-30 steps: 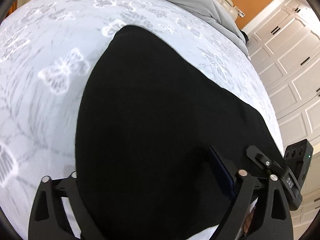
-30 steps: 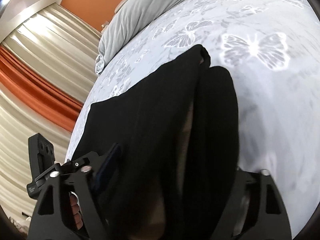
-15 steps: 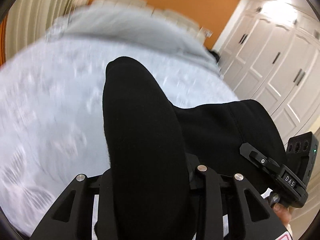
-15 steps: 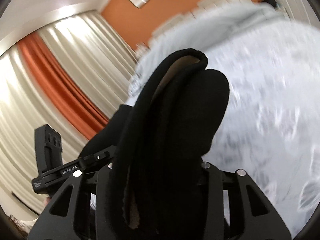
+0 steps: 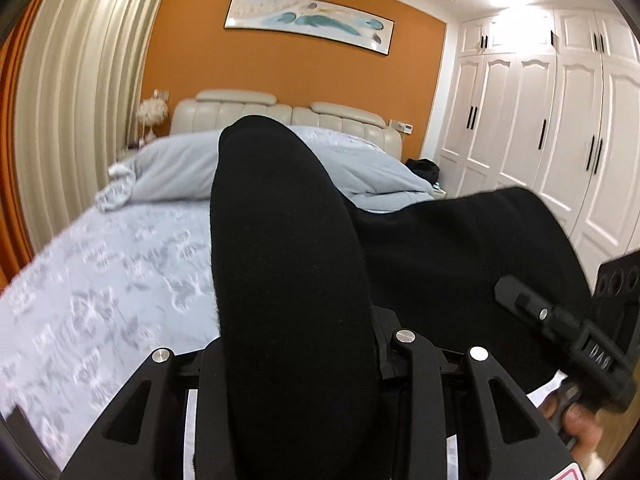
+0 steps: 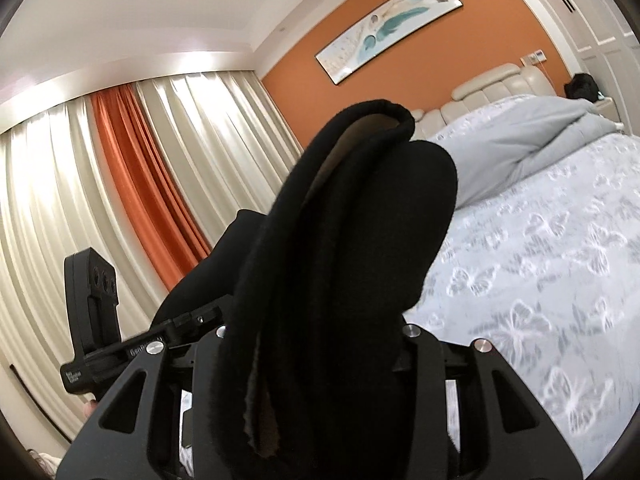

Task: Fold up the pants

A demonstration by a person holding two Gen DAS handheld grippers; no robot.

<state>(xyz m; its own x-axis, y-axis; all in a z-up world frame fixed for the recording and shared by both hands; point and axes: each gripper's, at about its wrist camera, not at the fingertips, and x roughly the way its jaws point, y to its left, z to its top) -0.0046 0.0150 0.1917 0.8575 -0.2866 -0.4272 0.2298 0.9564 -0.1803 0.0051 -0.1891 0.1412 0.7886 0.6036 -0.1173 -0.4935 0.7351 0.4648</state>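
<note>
The left hand-held gripper [image 5: 294, 392], a black two-finger tool, is clamped on a thick fold of the black, soft knit pants [image 5: 280, 240], its jaws narrowed around the cloth that rises between them and hides the fingertips. From that fold the dark fabric stretches sideways to the right of the left wrist view, toward the right hand-held gripper [image 6: 324, 380]. That second black tool pinches another bunched edge of the same garment, where a brownish inner lining shows along the layered rim; its jaws are likewise drawn in tight on the cloth. The pants hang in the air between the two tools, lifted clear above the bed with the pale blue butterfly-patterned cover [image 5: 100, 280]. A grey-blue duvet [image 5: 180, 172] lies heaped near the cream padded headboard [image 5: 240, 110]. Behind it stands an orange wall with a long framed picture [image 5: 308, 20], cream and orange curtains [image 6: 140, 180] to one side and white panelled wardrobe doors [image 5: 560, 120] to the other.
</note>
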